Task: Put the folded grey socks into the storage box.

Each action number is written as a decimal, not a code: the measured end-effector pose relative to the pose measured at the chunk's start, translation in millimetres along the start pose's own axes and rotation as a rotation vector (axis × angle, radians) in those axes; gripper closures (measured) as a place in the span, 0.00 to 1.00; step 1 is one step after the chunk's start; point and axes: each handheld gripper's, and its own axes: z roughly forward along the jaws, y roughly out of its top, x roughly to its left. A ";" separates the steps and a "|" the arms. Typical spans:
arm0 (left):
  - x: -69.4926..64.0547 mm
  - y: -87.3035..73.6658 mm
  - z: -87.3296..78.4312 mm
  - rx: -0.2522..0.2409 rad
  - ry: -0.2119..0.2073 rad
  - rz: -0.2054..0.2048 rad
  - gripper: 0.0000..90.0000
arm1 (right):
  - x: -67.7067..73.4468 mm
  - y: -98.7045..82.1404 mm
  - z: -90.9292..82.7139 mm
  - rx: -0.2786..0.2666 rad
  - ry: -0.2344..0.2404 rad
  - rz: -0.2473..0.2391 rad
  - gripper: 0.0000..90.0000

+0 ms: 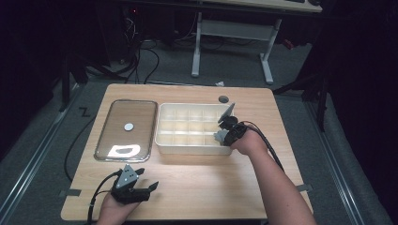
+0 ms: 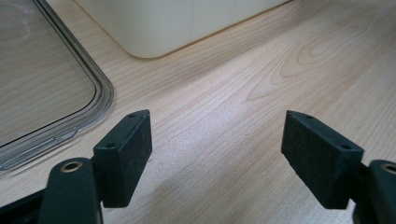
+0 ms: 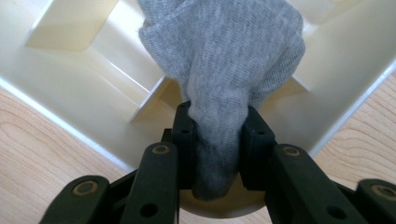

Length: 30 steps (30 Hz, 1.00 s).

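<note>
R gripper (image 3: 218, 135) clamped on bunched grey knit cloth (image 3: 224, 60), held over near-right corner of cream plastic compartment box (image 1: 187, 143). L gripper (image 2: 217, 154) jaws wide apart, nothing btwn, low over light wood table (image 2: 243, 84), just beside clear plastic lid (image 2: 42, 84).

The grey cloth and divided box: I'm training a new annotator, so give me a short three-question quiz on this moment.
1. True or false: the right gripper has its fingers clamped on the grey cloth.
2. The clear lid lies where?
A. on the divided box
B. flat on the table, beside the box
C. in the left gripper
3. What sits between the left gripper's fingers?

Key: 1 true; 2 B; 3 nothing, they stand open over bare wood.
</note>
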 end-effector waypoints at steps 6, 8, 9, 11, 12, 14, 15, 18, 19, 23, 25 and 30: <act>-1.7 2.3 -2.1 -0.006 -0.038 -0.015 0.30 | 1.3 -0.6 -2.5 -0.012 -0.008 -0.001 0.77; -1.9 2.2 -1.8 -0.001 -0.040 -0.010 0.30 | 0.5 -0.4 -5.7 -0.029 -0.005 -0.012 0.73; -2.0 1.9 -1.1 0.001 -0.039 -0.006 0.31 | 1.1 -0.8 -7.6 -0.036 -0.010 -0.008 0.72; -2.5 1.4 0.6 0.015 -0.036 0.002 0.32 | 1.2 -1.3 -11.2 -0.052 -0.010 -0.019 0.70; -2.5 1.2 1.2 0.022 -0.036 0.006 0.32 | 1.6 -1.5 -13.4 -0.054 -0.009 -0.014 0.68; -3.0 0.9 2.1 0.023 -0.036 0.008 0.32 | 2.0 -2.0 -17.0 -0.067 -0.010 -0.012 0.66; -3.2 1.0 2.1 0.023 -0.037 0.009 0.32 | 3.8 -2.4 -19.2 -0.066 -0.007 0.011 0.64; -3.0 1.1 2.1 0.023 -0.036 0.010 0.32 | 3.5 -2.3 -23.1 -0.078 -0.019 -0.016 0.62; -2.9 0.9 2.2 0.024 -0.035 0.010 0.32 | 4.6 -2.4 -24.2 -0.079 -0.020 -0.009 0.61; -2.0 0.5 2.3 0.027 -0.037 0.010 0.32 | 4.2 -1.0 -29.6 -0.092 -0.020 -0.013 0.58; -1.6 0.4 2.4 0.025 -0.037 0.010 0.32 | 3.5 0.1 -32.9 -0.101 -0.019 -0.011 0.58; -2.4 0.5 2.6 0.036 -0.038 0.012 0.32 | 1.7 4.8 -36.9 -0.133 -0.025 0.008 0.57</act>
